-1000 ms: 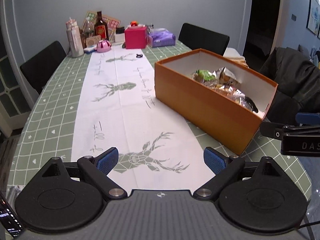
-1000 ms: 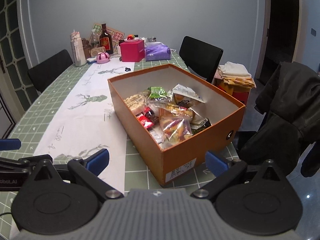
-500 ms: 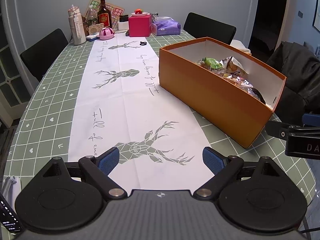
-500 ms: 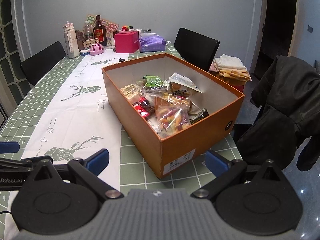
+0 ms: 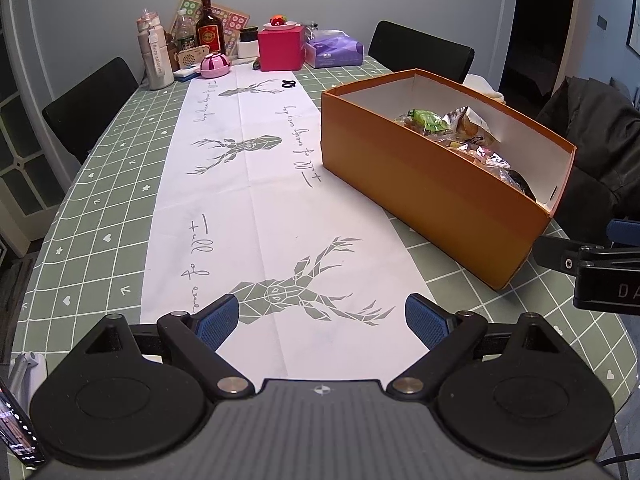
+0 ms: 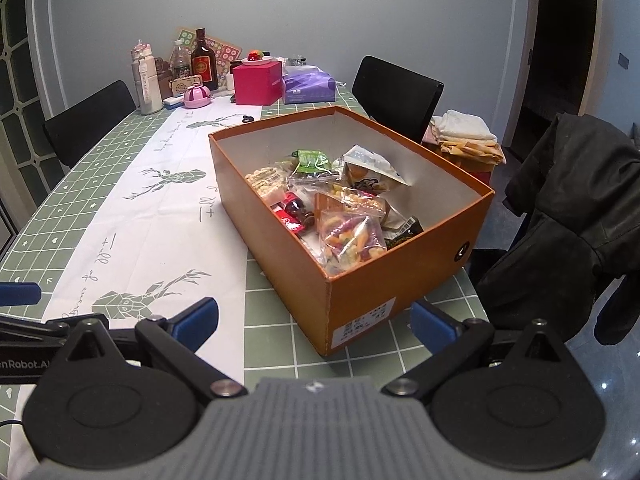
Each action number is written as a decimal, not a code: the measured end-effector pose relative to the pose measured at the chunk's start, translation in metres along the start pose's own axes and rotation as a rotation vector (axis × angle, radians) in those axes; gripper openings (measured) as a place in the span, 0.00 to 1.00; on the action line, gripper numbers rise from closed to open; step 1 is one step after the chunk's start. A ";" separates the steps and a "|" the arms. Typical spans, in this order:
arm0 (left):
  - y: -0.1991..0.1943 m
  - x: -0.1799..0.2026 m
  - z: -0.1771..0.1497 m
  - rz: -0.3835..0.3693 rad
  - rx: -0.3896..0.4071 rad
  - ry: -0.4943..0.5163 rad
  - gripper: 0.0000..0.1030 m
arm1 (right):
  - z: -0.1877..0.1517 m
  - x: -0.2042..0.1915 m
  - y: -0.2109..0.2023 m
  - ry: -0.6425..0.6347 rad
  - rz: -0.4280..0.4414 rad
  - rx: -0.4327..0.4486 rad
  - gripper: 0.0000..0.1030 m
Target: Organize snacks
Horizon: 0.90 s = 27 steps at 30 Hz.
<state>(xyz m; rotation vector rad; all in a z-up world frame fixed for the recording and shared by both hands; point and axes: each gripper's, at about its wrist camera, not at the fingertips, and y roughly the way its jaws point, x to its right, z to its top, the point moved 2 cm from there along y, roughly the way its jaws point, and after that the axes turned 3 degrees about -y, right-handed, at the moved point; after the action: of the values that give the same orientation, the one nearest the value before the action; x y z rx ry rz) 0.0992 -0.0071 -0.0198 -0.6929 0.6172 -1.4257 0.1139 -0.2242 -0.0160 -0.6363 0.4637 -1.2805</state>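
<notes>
A: Status? Where are the snacks?

B: All snack packets (image 6: 332, 204) sit inside the orange box (image 6: 360, 284) on the table (image 5: 100, 184). None loose on the white runner (image 5: 248, 200).

A: Grippers?

B: Left gripper (image 5: 322, 316) spread wide, empty, hovering over the runner. Right gripper (image 6: 314, 318) likewise released, holding nothing, facing the box's near corner.

A: Step?

B: Ambiguous. Fits either snacks already packed away, or a box about to be sorted. Can't call a next move; any reach into the box needs clearance over the rim.
</notes>
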 end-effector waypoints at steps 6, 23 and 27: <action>0.000 -0.002 0.000 0.005 0.000 0.000 1.00 | 0.000 -0.002 0.001 -0.008 0.005 -0.006 0.97; -0.001 -0.003 0.000 0.007 -0.001 -0.004 1.00 | 0.000 -0.007 0.001 -0.016 0.019 -0.012 0.97; 0.000 -0.004 0.000 0.008 -0.001 -0.007 1.00 | -0.001 -0.008 0.002 -0.018 0.022 -0.014 0.97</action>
<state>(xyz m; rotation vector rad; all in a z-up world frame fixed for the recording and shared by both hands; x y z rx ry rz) 0.0988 -0.0035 -0.0201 -0.6955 0.6148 -1.4145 0.1128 -0.2165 -0.0183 -0.6529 0.4641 -1.2503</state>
